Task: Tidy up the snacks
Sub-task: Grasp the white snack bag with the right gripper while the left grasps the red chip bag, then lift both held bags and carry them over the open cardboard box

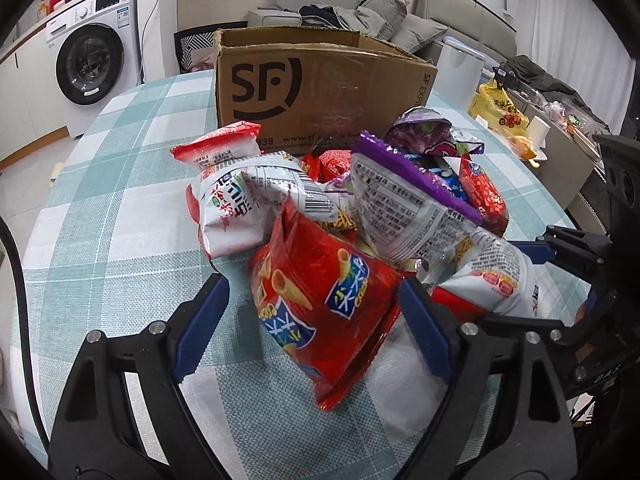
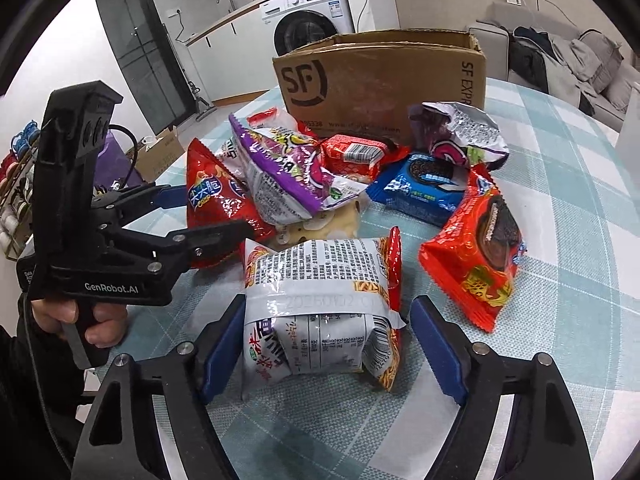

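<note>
The snacks lie in a loose heap on a checked tablecloth (image 1: 120,200), in front of an open cardboard box (image 1: 320,92) printed "SF".

Left gripper (image 1: 316,312): the jaws stand fairly wide and straddle the lower part of a red bag (image 1: 320,300). The right pad lies at or against the bag's edge; the left pad stands clear, with cloth showing between it and the bag. The bag leans against the heap and is not clamped. In the right wrist view a hand (image 2: 80,320) holds this gripper's handle.

Right gripper (image 2: 328,344): the jaws stand fairly wide around a white noodle pack (image 2: 320,312) that rests on the cloth. The left pad is just beside the pack's side; whether it touches cannot be told. The right pad stands apart from it.

Other snacks behind the noodle pack:
- a purple bag (image 2: 280,160), on top of the heap
- a blue cookie pack (image 2: 420,188), near the box
- a red cookie pack (image 2: 480,248), right of the heap, tilted
- a crumpled purple bag (image 2: 460,136), just before the box
</note>
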### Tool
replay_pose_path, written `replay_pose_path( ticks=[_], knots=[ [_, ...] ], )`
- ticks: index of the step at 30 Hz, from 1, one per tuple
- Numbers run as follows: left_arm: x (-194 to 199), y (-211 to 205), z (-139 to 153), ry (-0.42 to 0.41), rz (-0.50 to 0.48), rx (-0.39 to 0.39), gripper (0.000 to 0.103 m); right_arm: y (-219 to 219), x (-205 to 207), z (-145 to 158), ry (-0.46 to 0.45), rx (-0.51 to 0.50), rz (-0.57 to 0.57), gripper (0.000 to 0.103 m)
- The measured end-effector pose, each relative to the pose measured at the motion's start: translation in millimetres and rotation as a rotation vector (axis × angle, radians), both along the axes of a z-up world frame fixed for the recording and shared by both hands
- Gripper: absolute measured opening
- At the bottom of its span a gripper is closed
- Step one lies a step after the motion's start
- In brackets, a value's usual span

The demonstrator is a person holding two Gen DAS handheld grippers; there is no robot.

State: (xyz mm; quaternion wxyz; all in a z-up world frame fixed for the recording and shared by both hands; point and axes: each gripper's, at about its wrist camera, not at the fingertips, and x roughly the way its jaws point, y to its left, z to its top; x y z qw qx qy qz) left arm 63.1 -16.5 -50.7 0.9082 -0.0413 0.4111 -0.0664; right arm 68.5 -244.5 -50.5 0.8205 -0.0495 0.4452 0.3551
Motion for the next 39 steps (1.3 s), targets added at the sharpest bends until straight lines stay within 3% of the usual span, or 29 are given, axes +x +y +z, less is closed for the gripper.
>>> replay_pose_path(
  ticks=[5,18,23,39],
  knots=[
    [6.7,-5.2,-3.5,0.015,-0.008,0.011,0.085,-2.2,4.2,0.9,0.0,0.005,-0.018,0.08],
    [-2.1,3.2,-0.6,-0.016,-0.04,-0.053,0.053,-3.5,-2.0,2.7,-0.004,0.025,-0.02,0.068],
    [-11.5,6.4,1.2,-0.021,-0.049,-0.076,0.05,-3.1,-6.0,4.6,-0.017,0.032,-0.023,0.061],
    [-35.4,7.4,9.3,-0.061,-0.058,-0.085,0.043,-8.8,-9.0,21.0,-0.059,0.087,-0.034,0.06]
  ],
)
